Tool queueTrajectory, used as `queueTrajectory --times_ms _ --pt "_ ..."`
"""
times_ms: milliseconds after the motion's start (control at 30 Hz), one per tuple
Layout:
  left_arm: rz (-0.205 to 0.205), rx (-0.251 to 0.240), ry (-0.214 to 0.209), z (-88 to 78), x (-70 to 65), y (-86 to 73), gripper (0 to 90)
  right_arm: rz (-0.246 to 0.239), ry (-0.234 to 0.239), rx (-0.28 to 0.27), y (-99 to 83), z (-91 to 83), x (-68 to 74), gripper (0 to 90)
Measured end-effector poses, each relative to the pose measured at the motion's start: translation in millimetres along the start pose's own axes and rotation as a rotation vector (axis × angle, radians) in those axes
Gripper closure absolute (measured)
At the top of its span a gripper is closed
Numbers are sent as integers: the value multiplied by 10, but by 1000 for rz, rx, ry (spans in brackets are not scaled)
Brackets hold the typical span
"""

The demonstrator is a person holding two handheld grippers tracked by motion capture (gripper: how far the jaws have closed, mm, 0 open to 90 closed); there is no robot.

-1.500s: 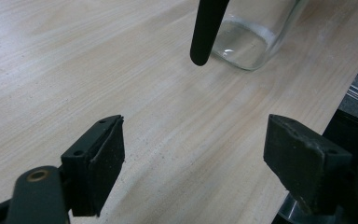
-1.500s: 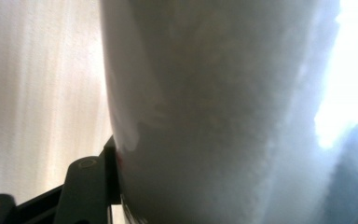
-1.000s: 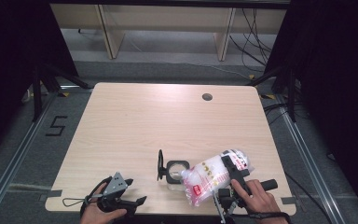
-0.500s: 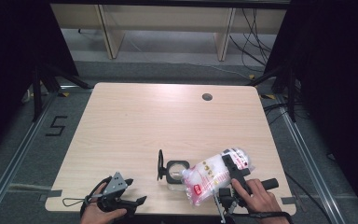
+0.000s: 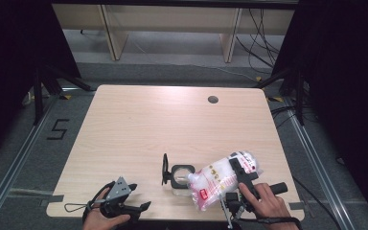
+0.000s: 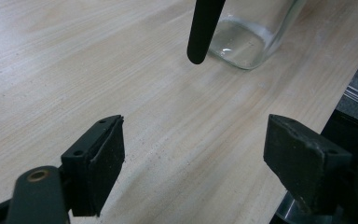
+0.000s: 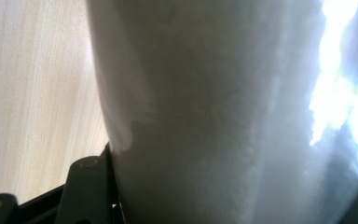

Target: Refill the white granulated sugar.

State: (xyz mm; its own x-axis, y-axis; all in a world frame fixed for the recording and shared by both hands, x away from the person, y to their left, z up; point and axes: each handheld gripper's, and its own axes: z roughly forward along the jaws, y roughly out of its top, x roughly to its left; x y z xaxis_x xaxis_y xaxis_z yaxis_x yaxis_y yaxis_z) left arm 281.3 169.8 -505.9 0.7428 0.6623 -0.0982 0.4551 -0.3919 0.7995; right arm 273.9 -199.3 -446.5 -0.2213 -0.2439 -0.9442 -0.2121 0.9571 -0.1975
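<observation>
bag: the right gripper [image 5: 242, 178] has a clear plastic bag [image 5: 220, 179] of white grainy stuff pinched between its jaws, tipped so the near corner points down at the jar. Looks like a pour setup to me.
right jaws: clamped on the bag's body; up close in the right gripper view the bag [image 7: 223, 112] bulges between them, so they sit fairly wide.
jar: a square glass jar [image 5: 182, 176] stands upright on the table [image 5: 172, 120], near the front edge, right beside the bag's low corner. Its hinged lid [image 5: 165, 168] is flipped up to the left, so the mouth stays free.
left gripper: the left gripper [image 5: 124, 203] rests at the front edge, well apart from the jar, jaws spread with nothing between them, probably just waiting. Its own view looks toward the jar's base [image 6: 242, 42].
not sure: can't tell if the bag is cut open yet.
</observation>
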Motion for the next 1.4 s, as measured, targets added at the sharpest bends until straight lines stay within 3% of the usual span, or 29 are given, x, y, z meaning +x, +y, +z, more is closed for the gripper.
queueTrajectory --times_ms 33,100,133,167,233,267,300,333,400,500,533,600,667,700,767,833,867,933,967,1000,1033,1100,1133,1167,1233,1267,1333,1367,1400 --pt "12 5 2 -5 9 -1 198 17 9 25 2 -20 6 409" --pt "10 5 3 -5 11 1 198 46 -1 12 0 -16 16 409" --pt "-7 -9 3 6 0 -1 198 43 12 22 3 -23 9 409" --pt "11 7 3 -5 11 0 198 18 0 5 -3 -8 7 409" --pt "2 -3 1 2 1 -2 198 13 1 8 -2 -10 4 409" --pt "0 1 1 -1 -1 1 198 -21 -6 -1 4 -10 -20 410" --pt "0 1 0 -2 0 1 198 59 7 36 7 -38 26 409" --pt "10 3 3 -6 8 0 198 9 0 17 12 -29 -15 409" --pt "8 5 2 -6 11 2 198 21 -2 18 15 -32 -16 410" --pt "12 5 3 -7 9 0 198 3 0 17 12 -26 -13 410" --pt "18 8 8 -3 17 1 198 -30 -10 5 12 -21 -39 410" --pt "10 2 4 -1 10 0 198 -6 -5 17 7 -31 -28 410" --pt "8 7 -1 -7 9 4 198 -23 -17 11 8 -28 -46 410" --pt "-5 -7 0 3 -1 1 198 13 -8 25 6 -35 -20 410" --pt "-10 -12 0 7 -8 0 198 5 -6 19 5 -31 -20 410" --pt "15 1 4 2 9 -3 198 -15 -12 12 6 -30 -35 410" --pt "-3 -10 2 3 -8 -1 198 -25 -20 14 9 -37 -43 410" --pt "4 -1 2 -5 3 1 198 -37 -25 9 13 -39 -50 410" --pt "17 15 1 -18 12 7 198 -39 -30 5 15 -35 -48 410" --pt "11 10 1 -13 11 6 198 -1 -24 20 15 -43 -18 410" --pt "-5 -6 1 -2 -2 4 198 -7 -26 12 14 -42 -24 410" --pt "25 17 5 -14 16 5 198 -37 -30 5 12 -47 -55 410" --pt "20 11 -4 -11 9 4 198 -26 -28 7 11 -46 -50 410" --pt "-14 3 1 -1 -12 -4 198 -19 -28 10 11 -46 -47 410" --pt "7 -3 -4 -3 0 2 198 -5 -26 15 13 -39 -20 411" --pt "-26 -5 0 -1 -14 -3 199 3 -26 20 15 -42 -12 410" --pt "-11 -1 4 -4 2 -4 198 -6 -30 5 14 -51 -26 410" --pt "-4 1 2 -6 6 -3 198 -36 -34 -11 17 -47 -58 411" --pt "12 9 0 -10 12 3 198 -6 -31 -3 16 -51 -38 410"
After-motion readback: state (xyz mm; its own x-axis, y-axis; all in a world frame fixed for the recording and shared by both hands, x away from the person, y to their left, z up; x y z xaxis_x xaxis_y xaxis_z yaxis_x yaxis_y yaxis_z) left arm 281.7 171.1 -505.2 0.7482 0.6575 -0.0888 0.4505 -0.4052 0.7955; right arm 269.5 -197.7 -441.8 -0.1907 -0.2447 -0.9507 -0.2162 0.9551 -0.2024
